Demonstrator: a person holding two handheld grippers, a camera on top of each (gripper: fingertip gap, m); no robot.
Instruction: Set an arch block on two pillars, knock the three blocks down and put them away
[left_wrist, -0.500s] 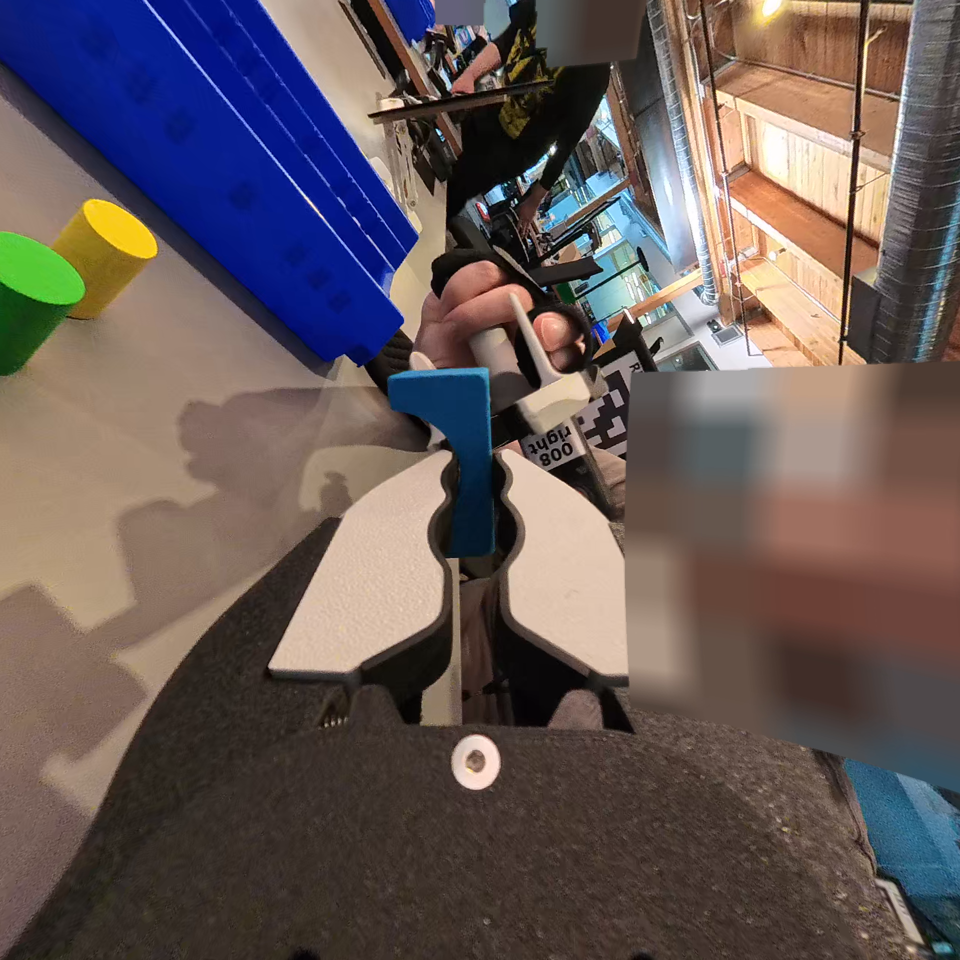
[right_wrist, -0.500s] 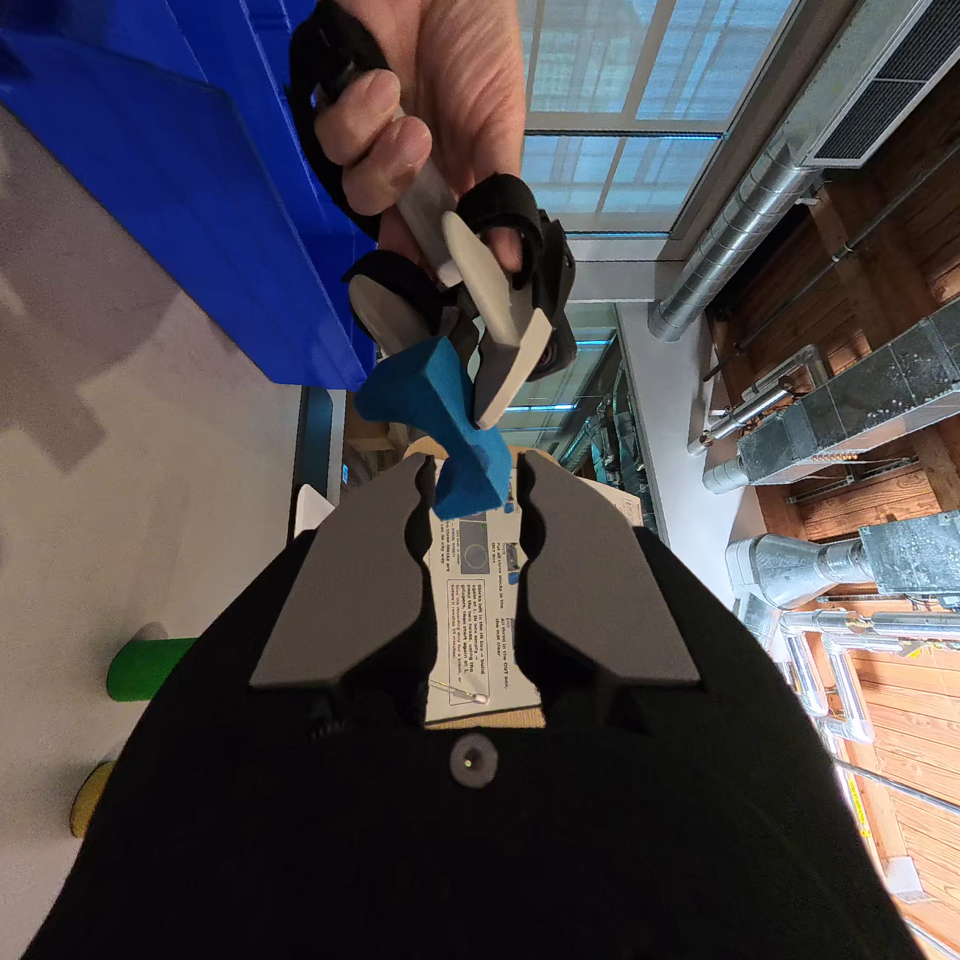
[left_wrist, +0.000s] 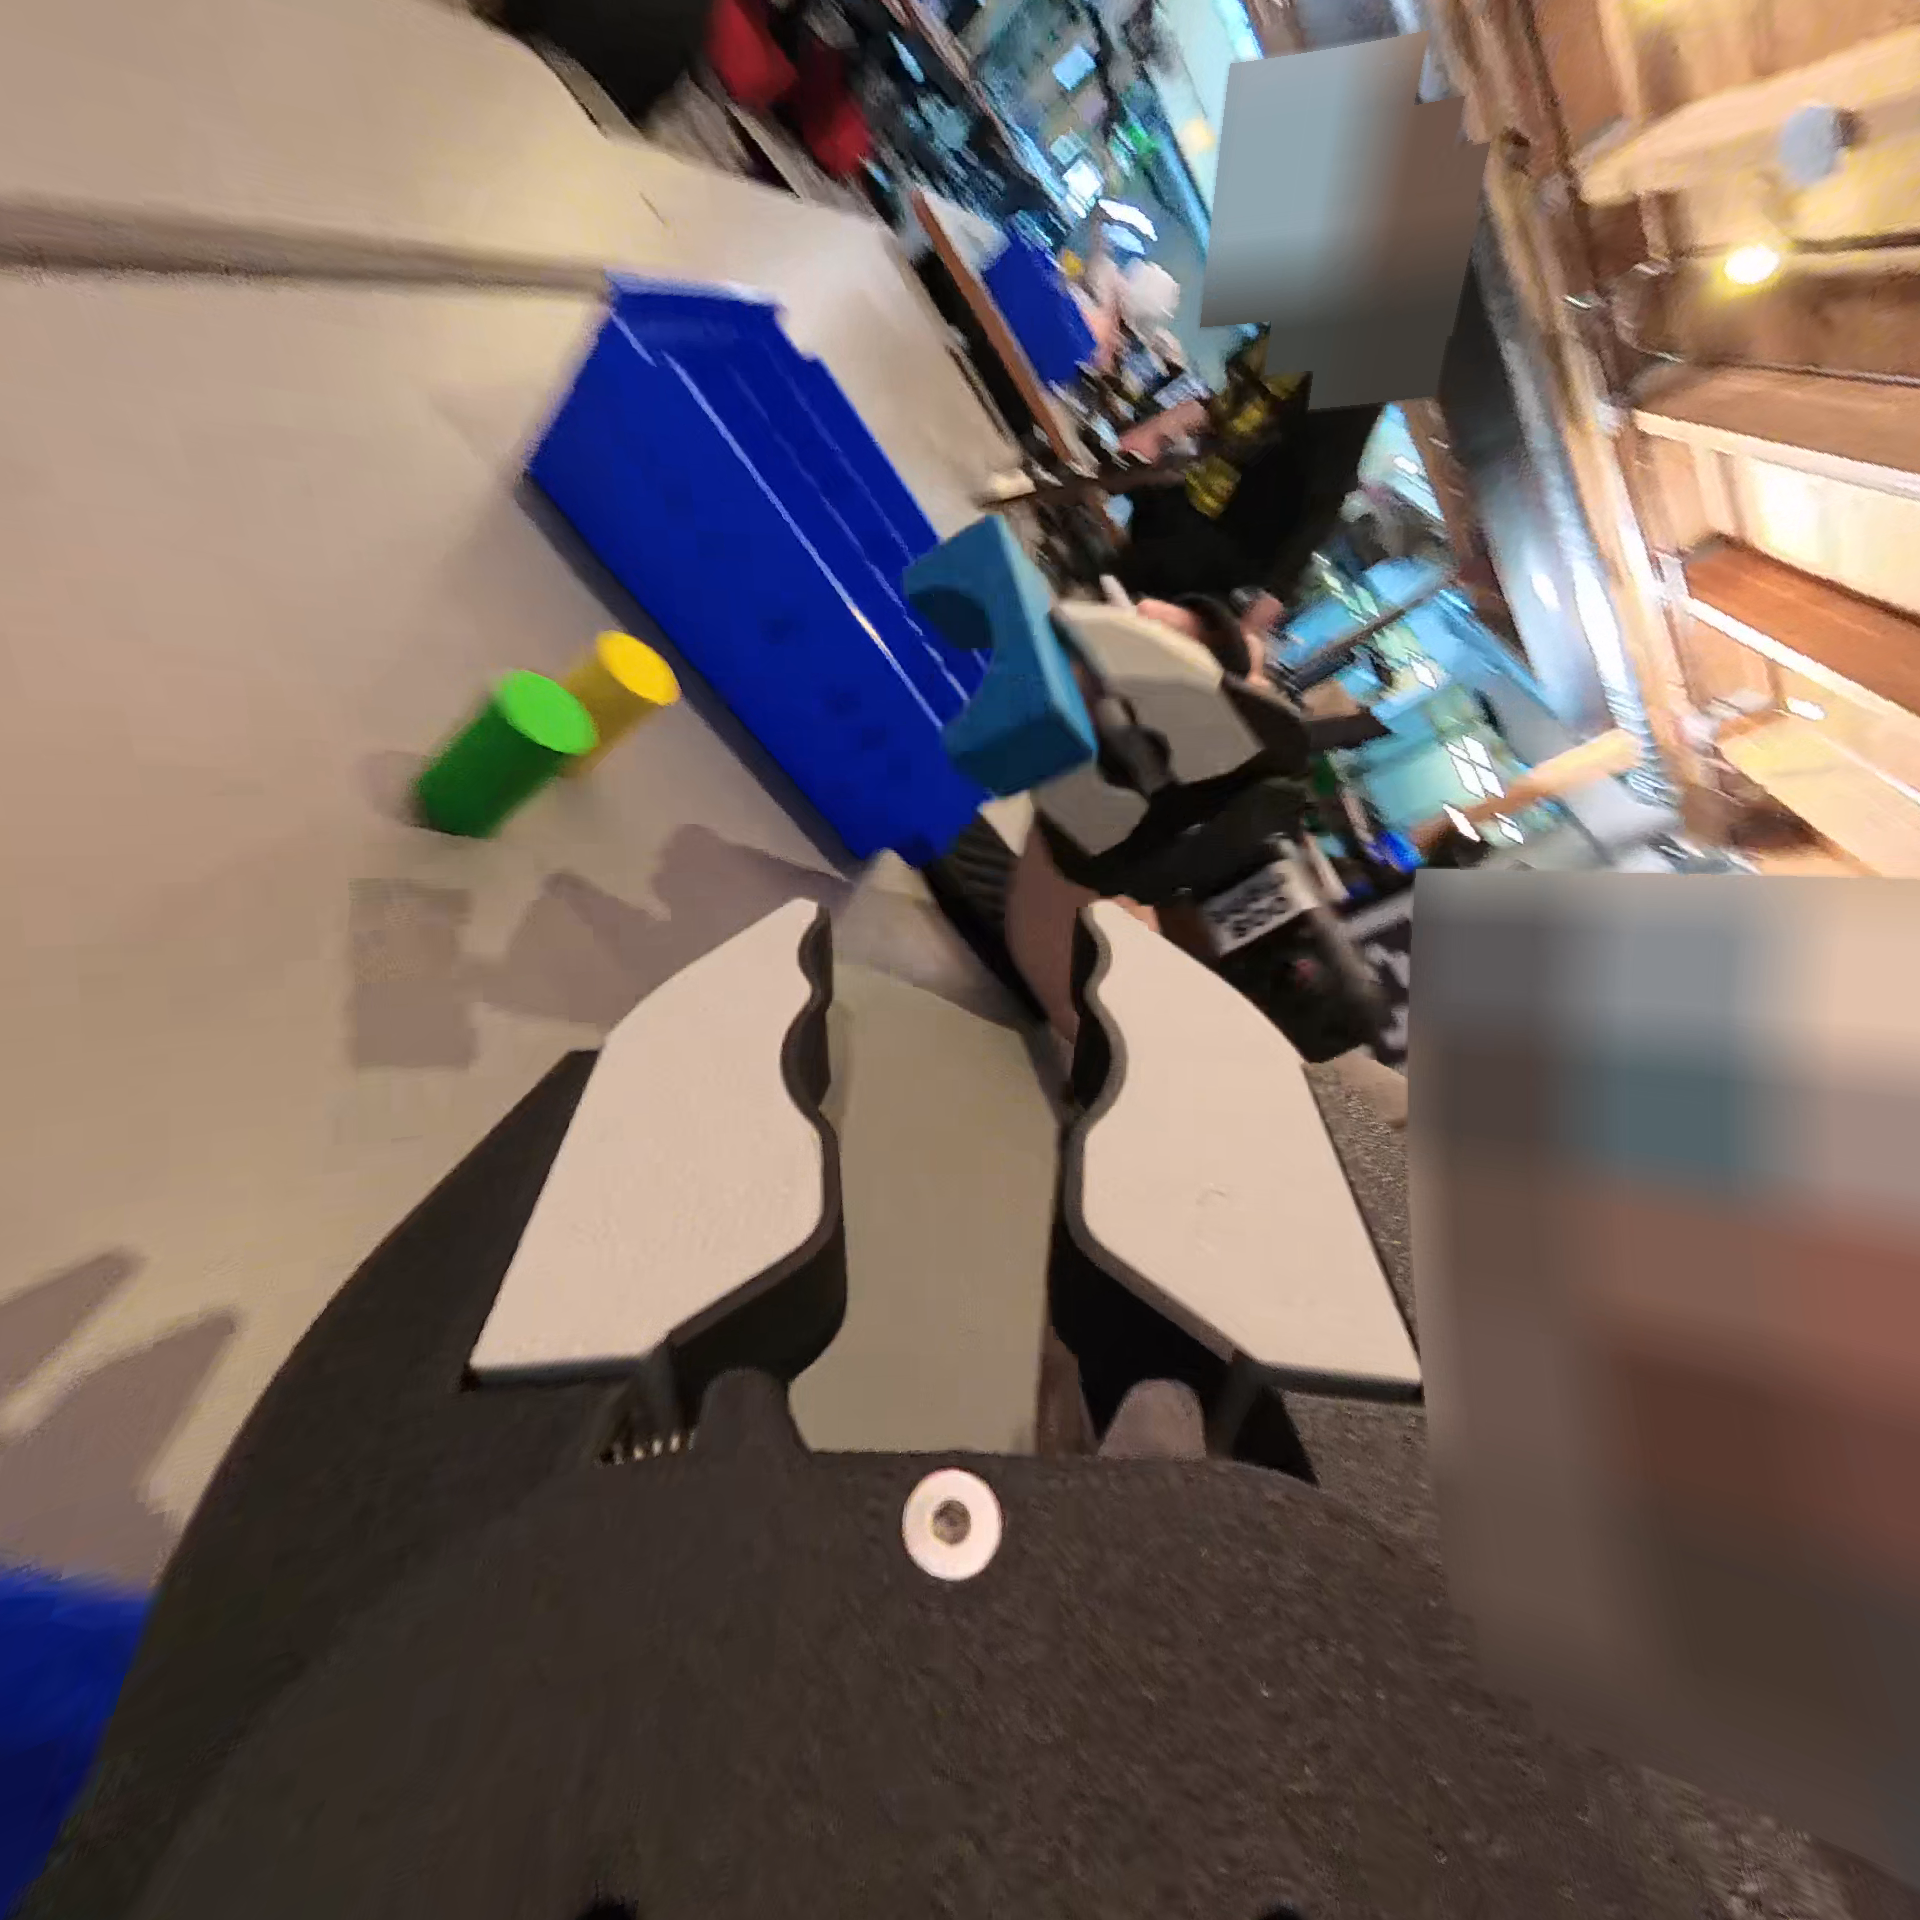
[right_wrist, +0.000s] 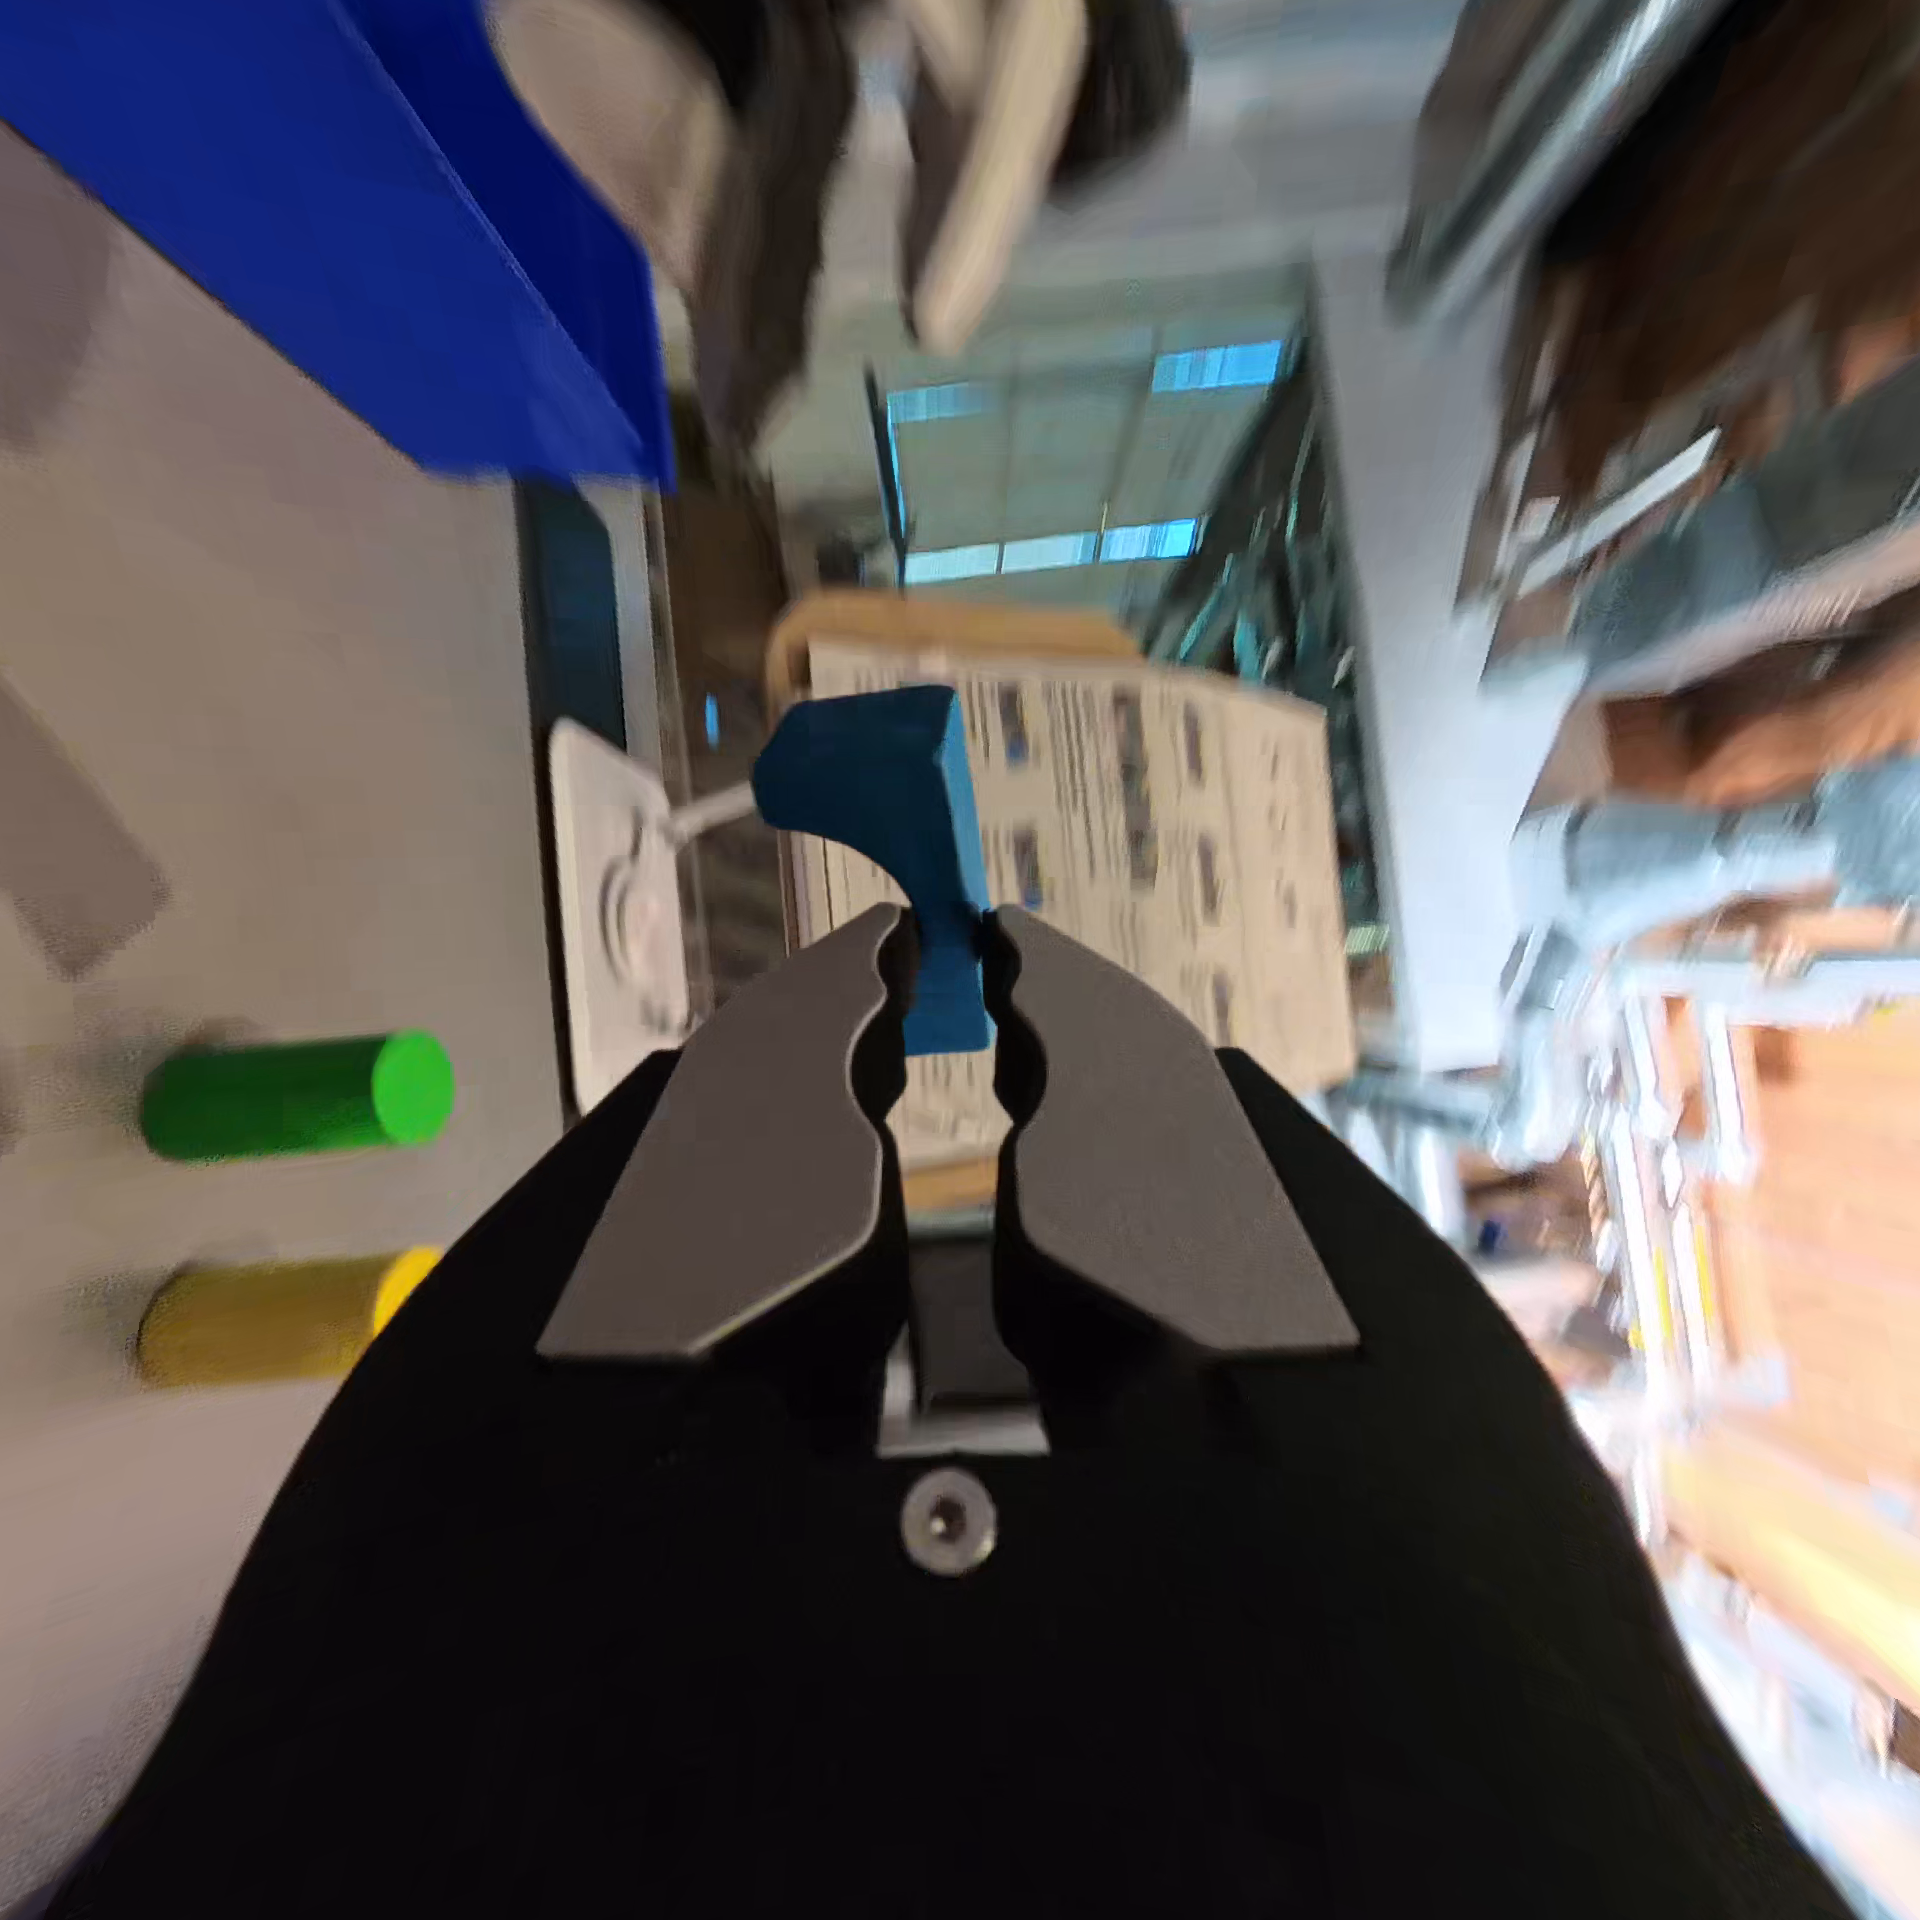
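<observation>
Clearly, the blue arch-shaped block is clamped between the fingertips of the right gripper, whose jaws are closed onto the block's thin middle; one foot of the arch juts beyond the tips and the other sits between the fingers. In the left wrist view the same block is seen held in the air by the right gripper, well ahead of the left fingers and just beside the end of the long blue plastic bin.

The left gripper is held with its jaws spread wide, and nothing is gripped between them.

The inside of the blue bin cannot be seen from either camera, so its contents cannot be told; only its ribbed outer wall is shown, ahead and to the left of the right fingers.

On the pale grey tabletop, a green cylindrical pillar block and a yellow cylindrical pillar block are stood upright just beside each other, ahead and left of the left fingers, near the bin wall. They are also shown left of the right fingers.

A printed sheet on a brown clipboard is seen beyond the right fingertips; its writing is blurred. A label on the right gripper's body is likewise blurred.
</observation>
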